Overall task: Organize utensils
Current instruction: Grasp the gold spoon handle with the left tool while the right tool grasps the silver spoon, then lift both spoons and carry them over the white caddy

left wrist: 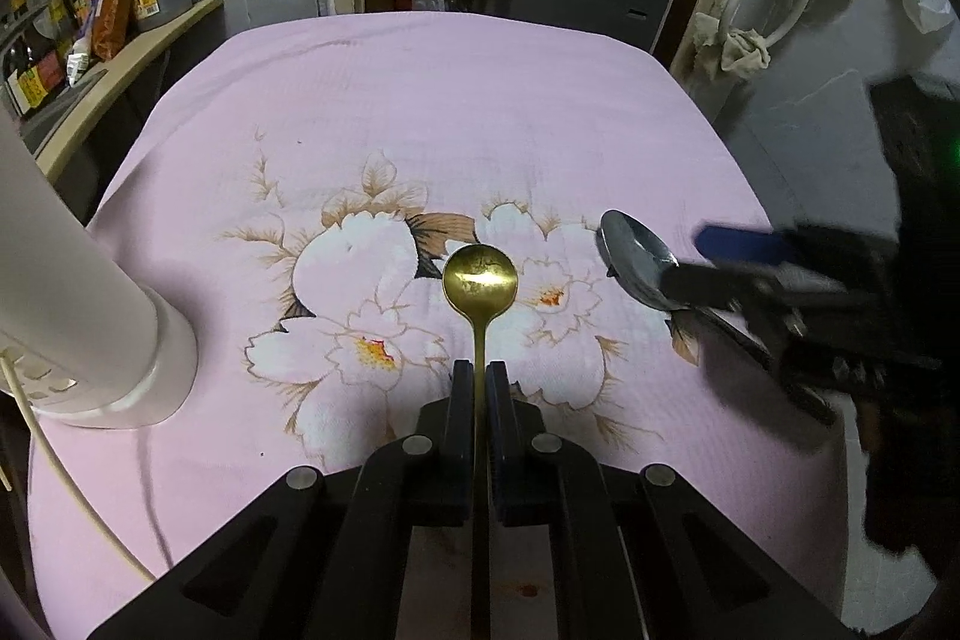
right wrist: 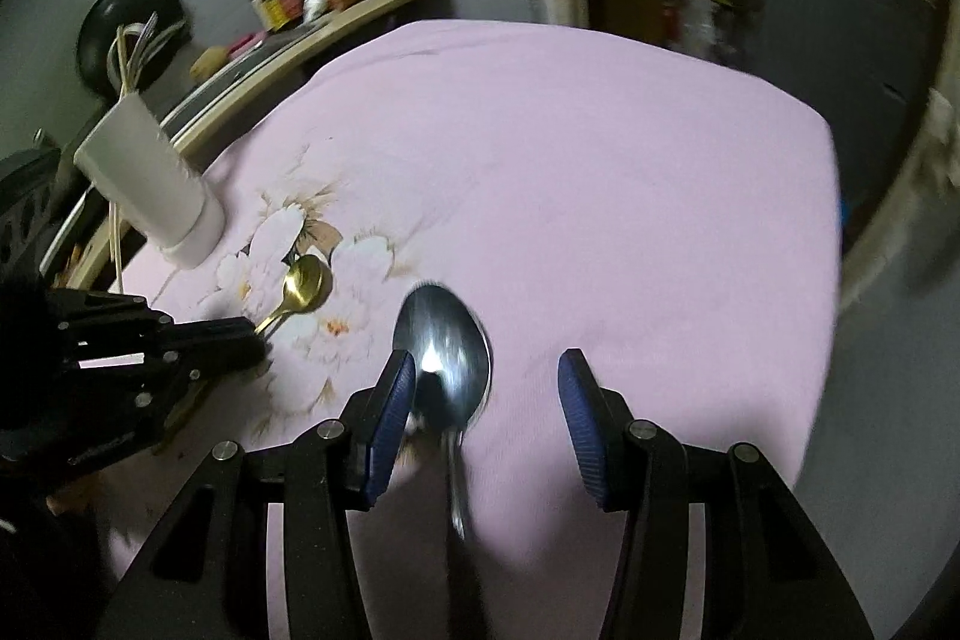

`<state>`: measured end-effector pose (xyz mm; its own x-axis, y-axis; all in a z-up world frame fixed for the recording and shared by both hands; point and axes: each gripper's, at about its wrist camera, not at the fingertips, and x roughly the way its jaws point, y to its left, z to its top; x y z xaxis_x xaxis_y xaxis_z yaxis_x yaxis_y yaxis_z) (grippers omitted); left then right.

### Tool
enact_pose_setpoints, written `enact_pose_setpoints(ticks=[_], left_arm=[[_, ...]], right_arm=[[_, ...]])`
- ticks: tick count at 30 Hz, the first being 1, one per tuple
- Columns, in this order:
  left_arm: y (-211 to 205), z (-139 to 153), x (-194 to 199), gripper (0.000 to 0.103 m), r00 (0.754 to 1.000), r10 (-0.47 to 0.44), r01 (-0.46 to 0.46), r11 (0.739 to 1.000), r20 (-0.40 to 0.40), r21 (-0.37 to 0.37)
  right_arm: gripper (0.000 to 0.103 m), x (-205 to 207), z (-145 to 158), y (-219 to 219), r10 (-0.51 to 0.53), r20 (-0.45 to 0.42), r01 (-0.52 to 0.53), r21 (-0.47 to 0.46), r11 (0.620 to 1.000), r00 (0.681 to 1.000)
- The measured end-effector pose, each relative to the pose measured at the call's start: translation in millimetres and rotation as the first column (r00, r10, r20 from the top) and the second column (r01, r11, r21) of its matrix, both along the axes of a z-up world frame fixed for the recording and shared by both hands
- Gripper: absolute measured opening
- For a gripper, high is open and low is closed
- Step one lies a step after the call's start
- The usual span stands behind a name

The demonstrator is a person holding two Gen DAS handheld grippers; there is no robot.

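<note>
My left gripper [left wrist: 480,376] is shut on the thin handle of a gold spoon [left wrist: 480,277], whose round bowl points away over the pink flowered cloth [left wrist: 420,112]. The gold spoon also shows in the right wrist view [right wrist: 306,283]. A silver spoon [right wrist: 444,340] lies on the cloth between the blue pads of my right gripper [right wrist: 486,370], which is open around it. The silver spoon [left wrist: 633,250] and the right gripper [left wrist: 720,259] show at the right of the left wrist view. A white utensil holder [right wrist: 150,178] with chopsticks and utensils stands at the left.
The white holder [left wrist: 78,292] is close on the left in the left wrist view, with a cord trailing beside it. A shelf [left wrist: 120,64] with sauce bottles runs behind the table's left edge. A black pan [right wrist: 129,22] hangs on the wall.
</note>
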<state>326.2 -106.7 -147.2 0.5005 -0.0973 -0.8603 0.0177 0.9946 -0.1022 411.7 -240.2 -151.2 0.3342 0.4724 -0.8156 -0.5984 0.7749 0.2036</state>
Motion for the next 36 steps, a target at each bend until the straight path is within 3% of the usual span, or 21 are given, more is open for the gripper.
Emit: enact_pose_setpoints(ticks=[4, 6, 8, 14, 20, 28, 36], left_arm=[[2, -1, 6, 0.007, 1.0, -0.01, 0.01, 1.0, -0.01, -0.001], [2, -3, 9, 0.007, 1.0, -0.013, 0.012, 1.0, -0.017, -0.009], [2, -4, 11, 0.006, 1.0, -0.012, 0.012, 1.0, -0.018, -0.013], [-1, -3, 9, 0.005, 0.999, -0.036, 0.036, 0.999, -0.012, -0.001], [17, 1, 1, 0.004, 1.0, 0.003, -0.004, 0.991, -0.007, -0.131], [31, 18, -28, 0.004, 0.996, 0.037, -0.018, 0.977, 0.086, -0.21], [37, 50, -50, 0.004, 0.976, 0.066, -0.024, 0.98, 0.209, -0.2]], right_arm=[[0.044, 4, 4, 17, 0.107, 0.042, -0.106, -0.036, 0.994, 0.993], [0.037, 3, 6, 22, 0.13, 0.057, -0.127, -0.054, 0.99, 0.99], [0.017, 5, 9, 22, 0.132, 0.04, -0.131, -0.038, 0.991, 0.99], [0.004, 9, 12, 6, 0.089, -0.065, -0.087, 0.038, 0.995, 0.994], [0.002, -13, 29, -17, 0.002, -0.045, 0.002, 0.093, 0.996, 0.999], [0.001, -47, 41, -27, -0.116, 0.018, 0.113, 0.121, 0.986, 0.993], [0.001, -76, 78, -32, -0.235, 0.151, 0.21, 0.165, 0.964, 0.96]])
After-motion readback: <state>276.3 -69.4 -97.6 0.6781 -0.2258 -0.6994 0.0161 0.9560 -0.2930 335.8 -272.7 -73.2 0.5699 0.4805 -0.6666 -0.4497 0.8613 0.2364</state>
